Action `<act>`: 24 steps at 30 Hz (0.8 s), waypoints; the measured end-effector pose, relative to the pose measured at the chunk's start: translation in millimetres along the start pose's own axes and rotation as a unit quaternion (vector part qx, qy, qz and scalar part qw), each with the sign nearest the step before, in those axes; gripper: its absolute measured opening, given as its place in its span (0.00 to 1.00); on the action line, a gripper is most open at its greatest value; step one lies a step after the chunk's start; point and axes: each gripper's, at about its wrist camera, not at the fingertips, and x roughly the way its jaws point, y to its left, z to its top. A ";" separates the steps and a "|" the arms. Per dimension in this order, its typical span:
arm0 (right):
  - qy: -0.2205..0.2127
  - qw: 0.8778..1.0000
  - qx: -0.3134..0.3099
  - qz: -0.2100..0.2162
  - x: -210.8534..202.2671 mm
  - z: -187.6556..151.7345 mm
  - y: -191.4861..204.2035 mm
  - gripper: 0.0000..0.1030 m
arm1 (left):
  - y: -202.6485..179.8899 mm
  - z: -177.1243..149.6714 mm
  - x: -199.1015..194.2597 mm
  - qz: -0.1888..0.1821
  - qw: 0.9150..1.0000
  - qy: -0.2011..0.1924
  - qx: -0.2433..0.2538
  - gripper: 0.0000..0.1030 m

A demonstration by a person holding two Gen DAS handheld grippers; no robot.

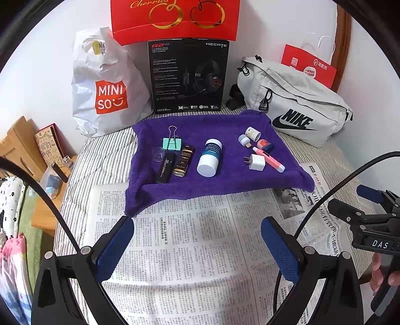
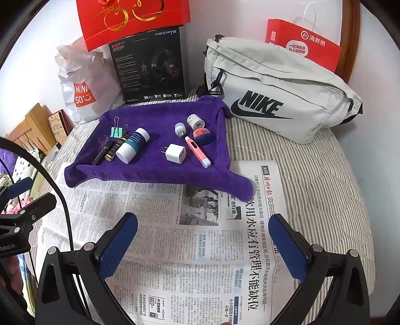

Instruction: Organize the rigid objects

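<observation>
Objects on purple towel lie beyond both spread tools.

Both views are lit evenly by soft, bright daylight; only faint shadows are cast under the towel edge. Gold foil on the red box shows glare. Strong fisheye bending and black vignetting are seen at the corners. Centre detail is sharp.
</observation>
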 end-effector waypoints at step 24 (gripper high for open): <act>-0.004 1.000 0.000 0.000 -2.5 0.5 -0.9 1.00 | 0.2 -0.2 0.8 0.000 1.000 0.001 0.002 1.00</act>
